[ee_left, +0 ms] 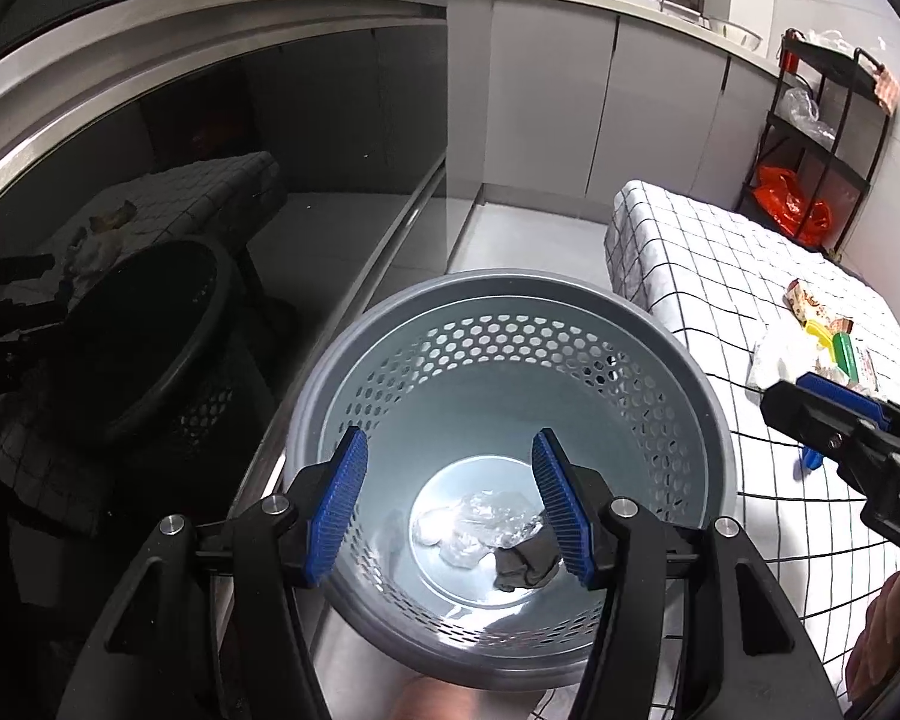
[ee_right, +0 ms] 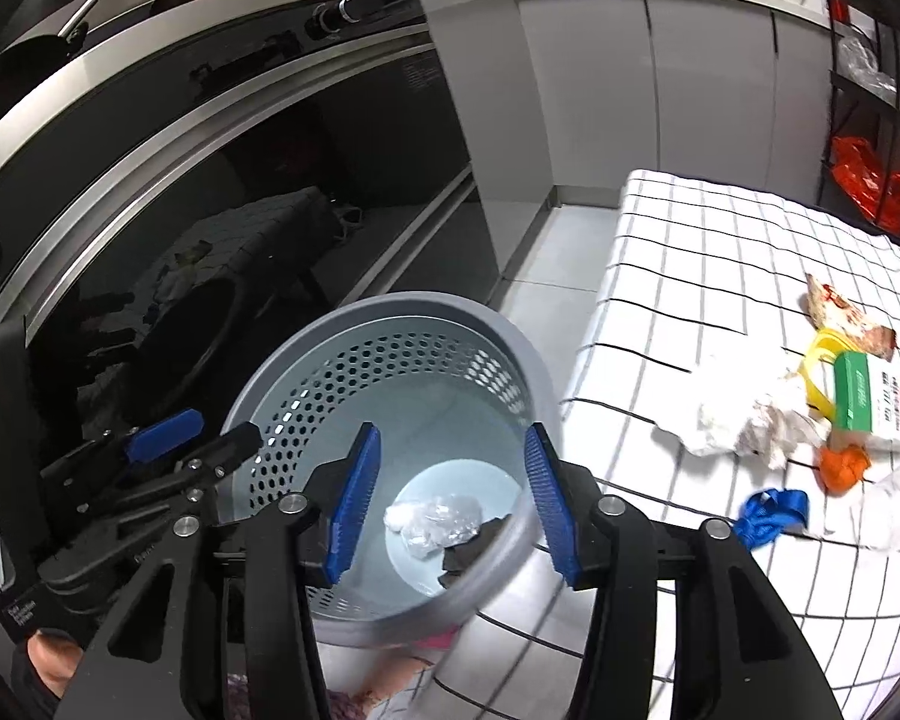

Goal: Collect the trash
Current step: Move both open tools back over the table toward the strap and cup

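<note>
A grey perforated trash bin [ee_left: 708, 396] [ee_right: 528, 354] stands on the floor beside the table. Crumpled clear plastic [ee_left: 480, 519] [ee_right: 432, 519] and a dark scrap [ee_left: 525, 564] [ee_right: 474, 546] lie at its bottom. My left gripper [ee_left: 453, 507] is open and empty above the bin. My right gripper [ee_right: 450, 507] is open and empty above the bin's right side; it also shows in the left wrist view [ee_left: 822, 420]. On the checked tablecloth [ee_right: 690, 276] lie white tissue [ee_right: 750, 420], a green-white box [ee_right: 876, 402], a yellow piece [ee_right: 819, 360], a snack wrapper [ee_right: 846, 318], an orange scrap [ee_right: 843, 465] and a blue scrap [ee_right: 771, 513].
A dark glass oven front [ee_right: 240, 192] with a steel rail stands left of the bin. Grey cabinets [ee_left: 570, 96] run along the back. A black rack [ee_left: 822, 120] with an orange bag [ee_left: 789, 204] stands at the far right. The left gripper's body [ee_right: 150, 480] is close on the left.
</note>
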The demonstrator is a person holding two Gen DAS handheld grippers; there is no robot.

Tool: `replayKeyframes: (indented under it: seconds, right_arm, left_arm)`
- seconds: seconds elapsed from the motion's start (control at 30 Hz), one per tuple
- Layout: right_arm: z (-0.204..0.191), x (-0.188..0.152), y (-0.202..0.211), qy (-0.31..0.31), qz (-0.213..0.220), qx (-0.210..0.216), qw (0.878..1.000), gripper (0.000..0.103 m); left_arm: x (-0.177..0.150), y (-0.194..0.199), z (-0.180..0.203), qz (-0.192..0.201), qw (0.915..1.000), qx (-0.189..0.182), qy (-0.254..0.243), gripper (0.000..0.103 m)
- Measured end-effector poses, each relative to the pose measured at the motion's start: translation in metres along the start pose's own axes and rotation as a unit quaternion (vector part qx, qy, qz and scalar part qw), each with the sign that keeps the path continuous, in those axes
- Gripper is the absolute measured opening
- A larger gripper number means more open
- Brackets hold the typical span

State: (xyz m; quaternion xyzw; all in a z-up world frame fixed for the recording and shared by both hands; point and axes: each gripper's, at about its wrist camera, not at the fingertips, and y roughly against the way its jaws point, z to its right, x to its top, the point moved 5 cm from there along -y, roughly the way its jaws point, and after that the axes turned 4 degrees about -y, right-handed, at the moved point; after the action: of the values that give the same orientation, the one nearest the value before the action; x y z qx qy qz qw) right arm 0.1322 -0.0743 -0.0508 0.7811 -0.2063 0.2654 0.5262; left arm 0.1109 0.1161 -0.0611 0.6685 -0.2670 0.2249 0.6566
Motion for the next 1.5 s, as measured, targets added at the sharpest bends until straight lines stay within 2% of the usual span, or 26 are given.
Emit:
replayKeyframes:
  seconds: [0.27,0.6,0.77,1.0,1.07,1.17,1.5]
  right_arm:
    - [0.042,-0.02,0.026,-0.026,0.017,-0.035,0.999,0.054]
    - [0.115,-0.036,0.086,-0.06,0.072,-0.109,0.99,0.061]
    - [0.157,-0.053,0.109,-0.114,0.088,-0.149,0.978,0.062]
    - [0.189,-0.07,0.12,-0.165,0.098,-0.201,0.961,0.065]
    - [0.194,-0.072,0.119,-0.18,0.099,-0.209,0.956,0.069]
    - [0.201,-0.072,0.116,-0.202,0.1,-0.22,0.949,0.07]
    - [0.223,-0.063,0.088,-0.281,0.097,-0.249,0.922,0.071]
  left_arm:
    - [0.001,0.005,0.025,0.011,0.9996,-0.022,-0.012,0.059]
    - [0.0,0.013,0.076,0.025,0.9974,-0.059,-0.031,0.064]
    - [0.001,0.015,0.101,0.032,0.9963,-0.07,-0.04,0.066]
    - [0.003,0.018,0.133,0.052,0.9948,-0.072,-0.05,0.069]
    - [0.005,0.018,0.14,0.059,0.9945,-0.068,-0.055,0.07]
    - [0.005,0.016,0.15,0.064,0.9939,-0.063,-0.063,0.072]
    - [0.005,0.009,0.154,0.052,0.9937,-0.074,-0.066,0.072]
